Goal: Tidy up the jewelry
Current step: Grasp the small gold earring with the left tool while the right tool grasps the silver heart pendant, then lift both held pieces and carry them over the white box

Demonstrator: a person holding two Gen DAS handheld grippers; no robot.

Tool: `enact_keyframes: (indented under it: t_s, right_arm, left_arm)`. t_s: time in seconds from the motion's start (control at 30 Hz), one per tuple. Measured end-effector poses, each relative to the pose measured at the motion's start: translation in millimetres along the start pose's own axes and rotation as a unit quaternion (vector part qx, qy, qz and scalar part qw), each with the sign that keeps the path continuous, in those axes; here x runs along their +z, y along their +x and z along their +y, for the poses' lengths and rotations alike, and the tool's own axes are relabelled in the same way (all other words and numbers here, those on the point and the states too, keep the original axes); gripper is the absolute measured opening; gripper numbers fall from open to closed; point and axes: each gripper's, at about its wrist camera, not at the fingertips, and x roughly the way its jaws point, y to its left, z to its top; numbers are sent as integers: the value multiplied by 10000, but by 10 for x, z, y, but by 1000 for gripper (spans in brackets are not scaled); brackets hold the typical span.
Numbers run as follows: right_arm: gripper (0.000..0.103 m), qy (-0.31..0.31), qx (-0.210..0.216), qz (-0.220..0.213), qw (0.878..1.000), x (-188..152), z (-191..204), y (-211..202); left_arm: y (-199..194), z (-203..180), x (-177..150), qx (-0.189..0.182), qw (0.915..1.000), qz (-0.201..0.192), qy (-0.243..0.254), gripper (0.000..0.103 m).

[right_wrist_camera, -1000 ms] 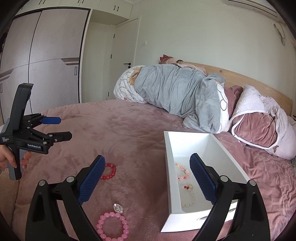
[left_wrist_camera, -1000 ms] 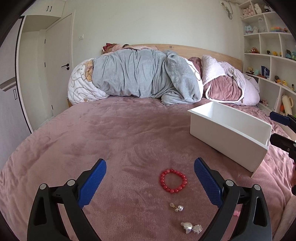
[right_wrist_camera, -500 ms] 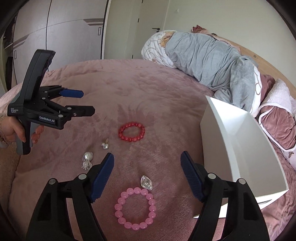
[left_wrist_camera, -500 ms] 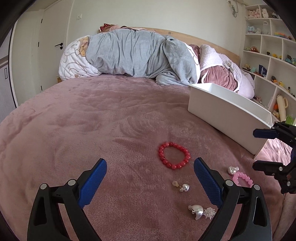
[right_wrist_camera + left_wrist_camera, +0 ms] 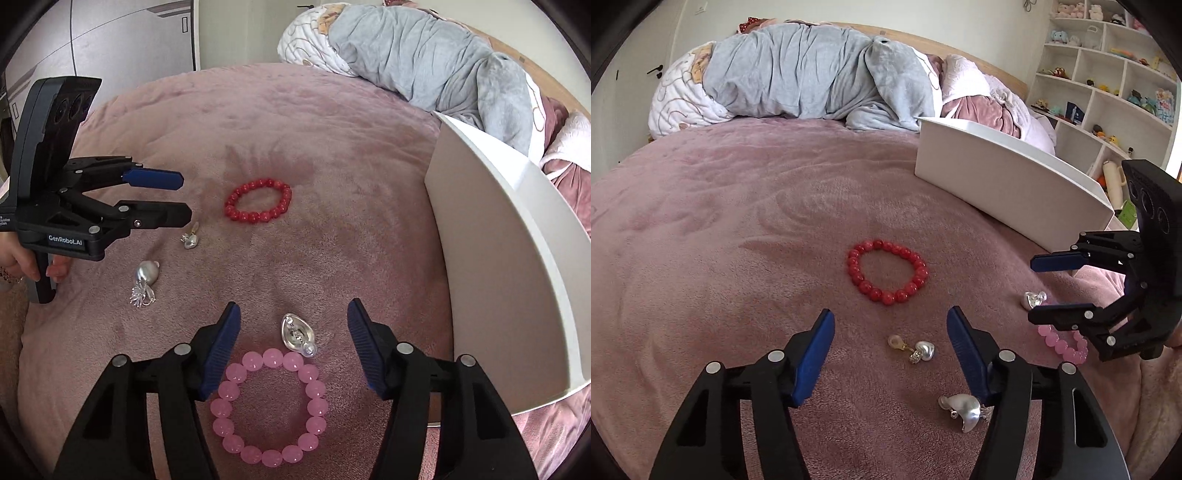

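Both hand-held grippers lower, nearer jewelry; white box (image 5: 517, 258) contents hidden.

White "GenRobot.AI" lettering on black plastic handheld left gripper (image 5: 183, 199) body; smaller print at its edge unreadable.

Bracelet (image 5: 887, 271) left of box (image 5: 1008, 184), on bedspread (image 5: 720, 221)
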Motion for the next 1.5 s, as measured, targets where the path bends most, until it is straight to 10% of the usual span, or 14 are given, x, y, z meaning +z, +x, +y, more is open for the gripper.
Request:
enact_keyframes:
  t_s: [0.5,1.5]
  right_arm:
    - [21,385,410,278,9980,-2,-117,87]
    - [21,141,420,-315,9985,83,3,-265]
  left_arm:
    - [217,59,-104,-577,9972,425,-222,20]
    - [-95,358,-65,-250,9959,-57,-869,12]
